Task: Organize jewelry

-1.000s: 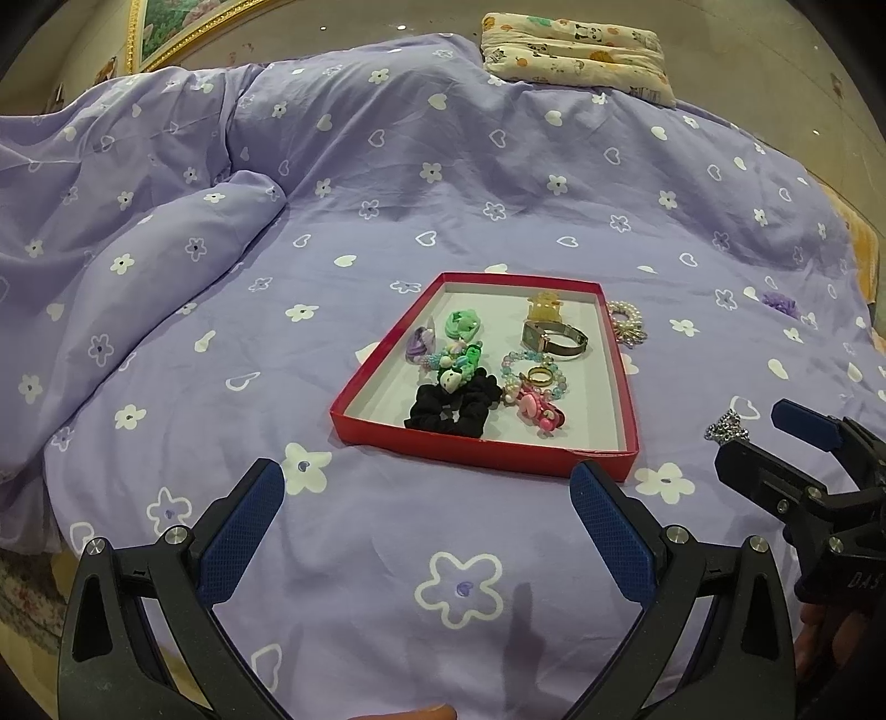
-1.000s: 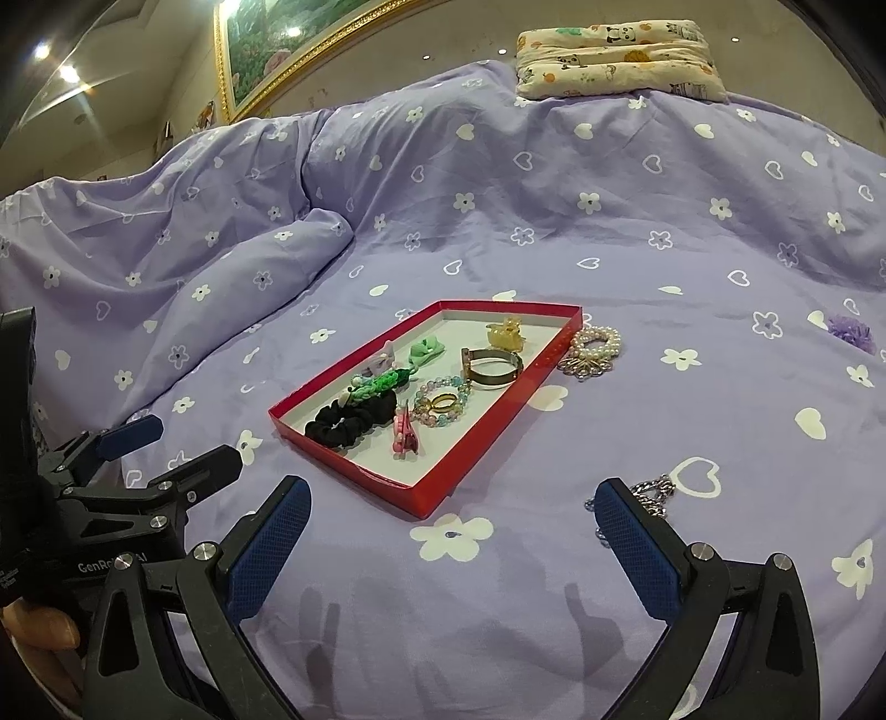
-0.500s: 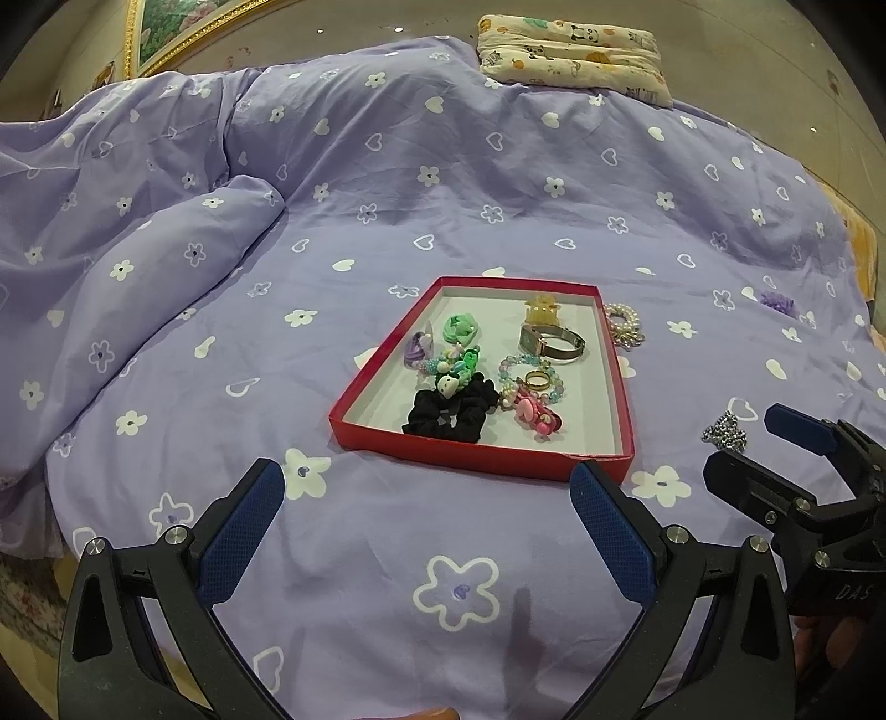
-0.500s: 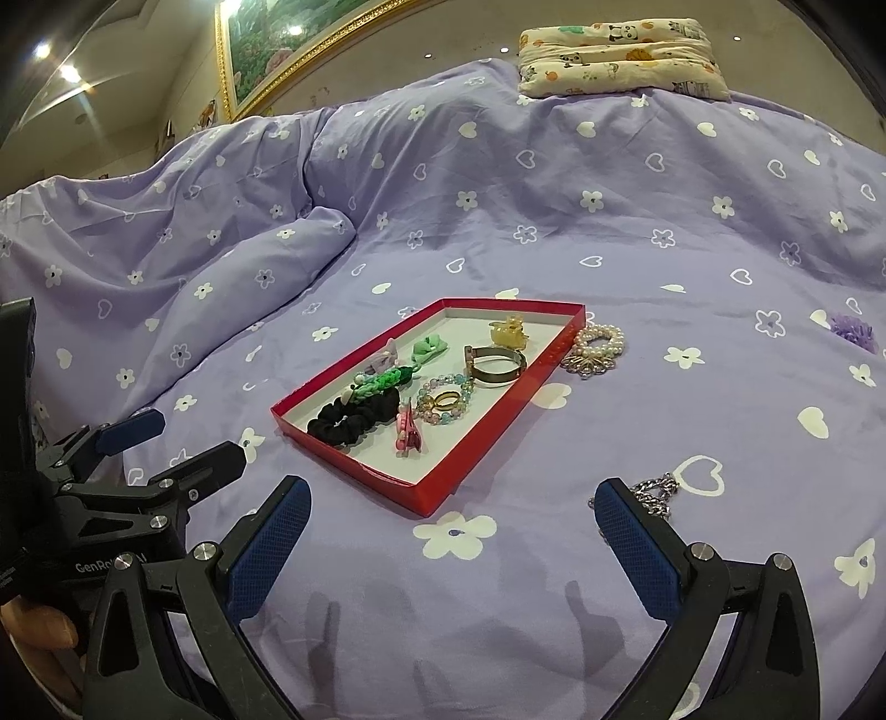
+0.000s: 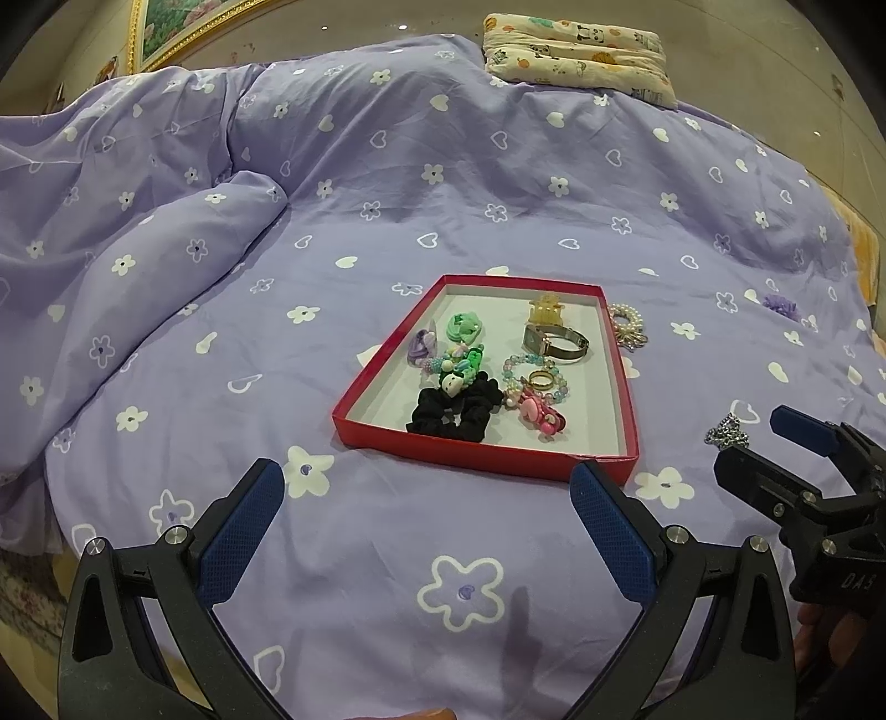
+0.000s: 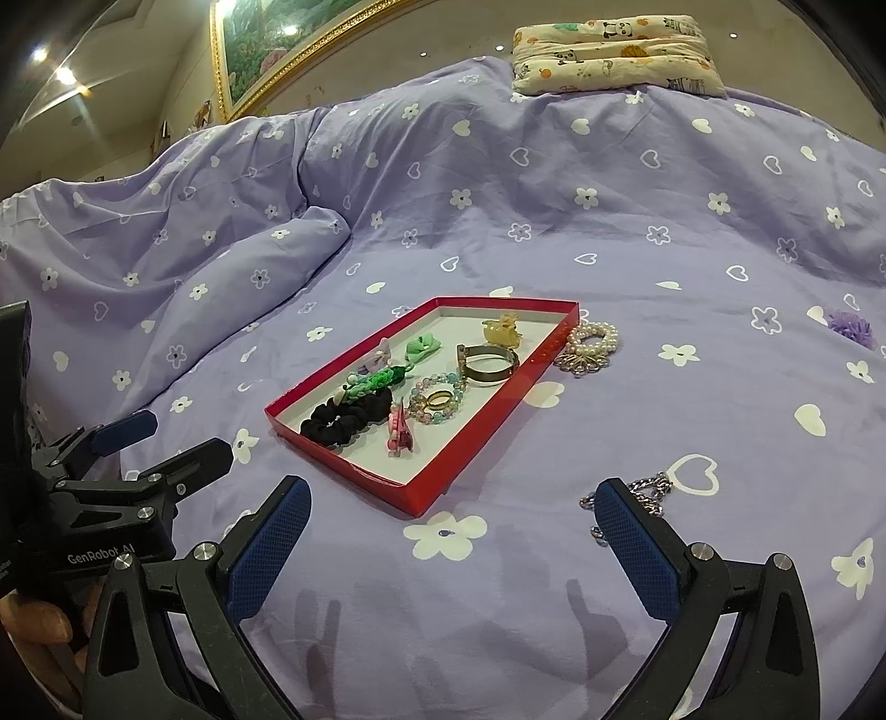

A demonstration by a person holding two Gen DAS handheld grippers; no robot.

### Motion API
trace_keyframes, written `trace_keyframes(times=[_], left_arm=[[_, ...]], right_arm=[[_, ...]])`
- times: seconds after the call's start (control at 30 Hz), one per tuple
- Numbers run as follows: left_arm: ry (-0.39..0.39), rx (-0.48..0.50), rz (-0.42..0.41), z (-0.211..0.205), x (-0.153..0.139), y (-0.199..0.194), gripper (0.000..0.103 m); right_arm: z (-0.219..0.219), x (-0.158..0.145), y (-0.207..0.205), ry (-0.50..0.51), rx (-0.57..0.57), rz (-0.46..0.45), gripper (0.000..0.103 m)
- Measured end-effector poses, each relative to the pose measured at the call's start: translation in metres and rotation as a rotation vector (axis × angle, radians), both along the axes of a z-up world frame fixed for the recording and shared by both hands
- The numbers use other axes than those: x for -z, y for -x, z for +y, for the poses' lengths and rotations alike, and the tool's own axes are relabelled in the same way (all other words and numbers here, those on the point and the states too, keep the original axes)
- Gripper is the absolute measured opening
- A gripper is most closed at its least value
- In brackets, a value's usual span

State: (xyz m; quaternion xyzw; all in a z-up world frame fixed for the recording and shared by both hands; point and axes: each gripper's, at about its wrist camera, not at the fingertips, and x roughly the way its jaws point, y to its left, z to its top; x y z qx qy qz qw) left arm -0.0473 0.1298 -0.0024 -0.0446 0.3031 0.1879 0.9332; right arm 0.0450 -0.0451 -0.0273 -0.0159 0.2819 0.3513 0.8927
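A red tray (image 5: 476,461) (image 6: 470,462) lies on the purple bedspread and holds a black scrunchie (image 5: 454,410), a gold watch (image 5: 555,342), a beaded bracelet with a ring, a pink clip, a yellow clip and green pieces. A pearl bracelet (image 5: 627,327) (image 6: 591,343) lies beside the tray's far right edge. A silver chain (image 5: 726,433) (image 6: 645,493) lies on the bedspread right of the tray, next to my right gripper's right finger. My left gripper (image 5: 426,526) is open and empty in front of the tray. My right gripper (image 6: 451,531) is open and empty near the tray's front corner.
A purple flower piece (image 5: 779,306) (image 6: 850,327) lies far right on the bedspread. A bunched duvet fold (image 5: 138,266) rises at the left. A patterned pillow (image 5: 576,58) sits at the head of the bed, under a framed picture (image 6: 288,44).
Both grippers have drifted slightly; the tray sits a little higher and further left in the left wrist view. Nothing was picked up or let go.
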Motion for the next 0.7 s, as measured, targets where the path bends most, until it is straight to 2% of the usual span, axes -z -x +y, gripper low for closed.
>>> trace_keyframes(times=[0.7], left_arm=[[-0.003, 0.004, 0.014, -0.0024, 0.0014, 0.001, 0.103]], right_arm=[[-0.0028, -0.0063, 0.0038, -0.003, -0.001, -0.013, 0.103]])
